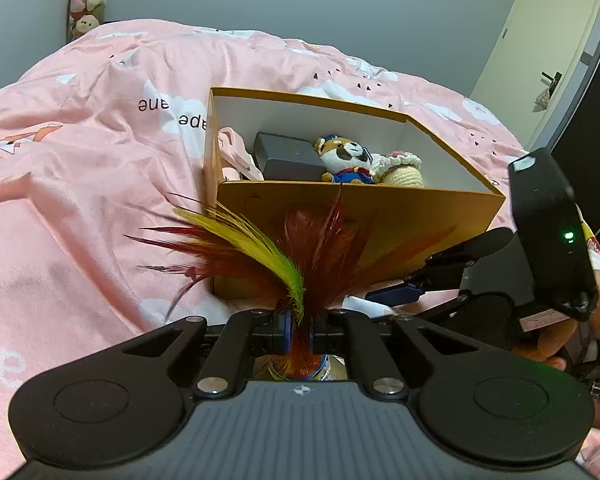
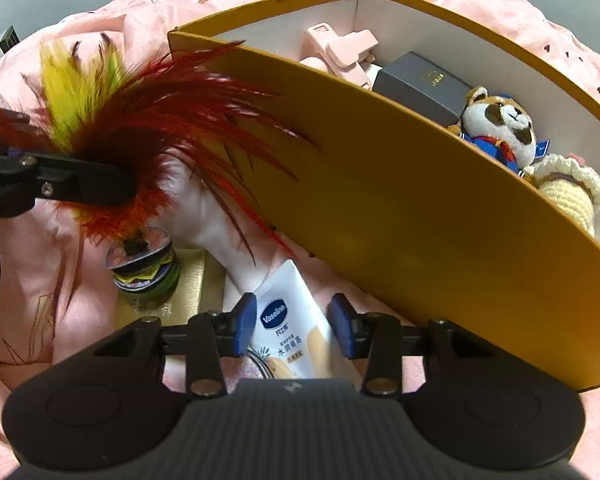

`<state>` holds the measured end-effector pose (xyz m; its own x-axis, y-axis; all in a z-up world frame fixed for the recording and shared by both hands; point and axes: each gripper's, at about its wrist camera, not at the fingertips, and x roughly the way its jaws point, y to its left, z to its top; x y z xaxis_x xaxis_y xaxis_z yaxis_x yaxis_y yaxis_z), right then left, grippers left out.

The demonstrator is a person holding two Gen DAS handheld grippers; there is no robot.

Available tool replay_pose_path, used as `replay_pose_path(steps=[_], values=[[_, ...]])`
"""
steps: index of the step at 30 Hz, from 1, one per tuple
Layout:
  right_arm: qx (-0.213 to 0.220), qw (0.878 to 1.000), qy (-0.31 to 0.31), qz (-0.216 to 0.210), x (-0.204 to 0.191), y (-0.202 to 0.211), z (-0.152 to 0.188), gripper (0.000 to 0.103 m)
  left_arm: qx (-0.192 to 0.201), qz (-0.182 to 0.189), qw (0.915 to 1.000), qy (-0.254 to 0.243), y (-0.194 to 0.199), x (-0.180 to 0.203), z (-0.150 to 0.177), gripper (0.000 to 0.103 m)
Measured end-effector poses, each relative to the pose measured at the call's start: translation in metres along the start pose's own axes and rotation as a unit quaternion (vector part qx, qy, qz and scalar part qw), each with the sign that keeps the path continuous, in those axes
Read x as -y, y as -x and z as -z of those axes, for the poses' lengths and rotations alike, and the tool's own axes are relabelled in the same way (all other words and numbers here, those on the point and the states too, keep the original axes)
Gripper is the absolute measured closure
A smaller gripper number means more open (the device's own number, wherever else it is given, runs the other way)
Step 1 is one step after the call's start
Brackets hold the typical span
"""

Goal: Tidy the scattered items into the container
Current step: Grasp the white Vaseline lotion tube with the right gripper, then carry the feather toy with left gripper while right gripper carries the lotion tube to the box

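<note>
Left wrist: left tool (image 1: 299,330) clamps feather shuttlecock (image 1: 300,256) beside box (image 1: 360,208)

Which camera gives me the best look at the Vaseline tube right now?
The right wrist view: the Vaseline tube lies on the bedding between the open fingers of the right tool, label readable. The left wrist view shows only a white sliver beneath the feathers.

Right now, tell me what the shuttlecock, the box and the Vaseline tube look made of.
Shuttlecock: real-looking dyed feathers, red and yellow, wispy barbs; base seems stacked plastic discs.
Box: cardboard, matte mustard outside, white inside, with folded edges.
Vaseline tube: glossy white plastic, probably soft, printed label.
</note>
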<state>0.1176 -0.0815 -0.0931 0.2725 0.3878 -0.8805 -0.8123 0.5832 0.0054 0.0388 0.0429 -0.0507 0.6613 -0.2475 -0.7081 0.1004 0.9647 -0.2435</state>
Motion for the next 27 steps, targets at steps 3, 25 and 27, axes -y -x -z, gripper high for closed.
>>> replay_pose_path(steps=[3,25,27], values=[[0.006,1.000,0.002,-0.004,-0.001,0.012,0.002,0.075,-0.001,0.001,1.0000,-0.007,0.001,0.004,0.001,0.095],[0.087,0.989,-0.084,0.090,0.011,0.106,0.049,0.092,0.007,-0.001,0.9993,-0.036,0.015,0.023,0.005,0.095],[0.097,0.986,-0.104,0.092,0.014,0.112,0.056,0.092,0.003,-0.006,0.9993,-0.038,0.014,0.024,0.006,0.095]])
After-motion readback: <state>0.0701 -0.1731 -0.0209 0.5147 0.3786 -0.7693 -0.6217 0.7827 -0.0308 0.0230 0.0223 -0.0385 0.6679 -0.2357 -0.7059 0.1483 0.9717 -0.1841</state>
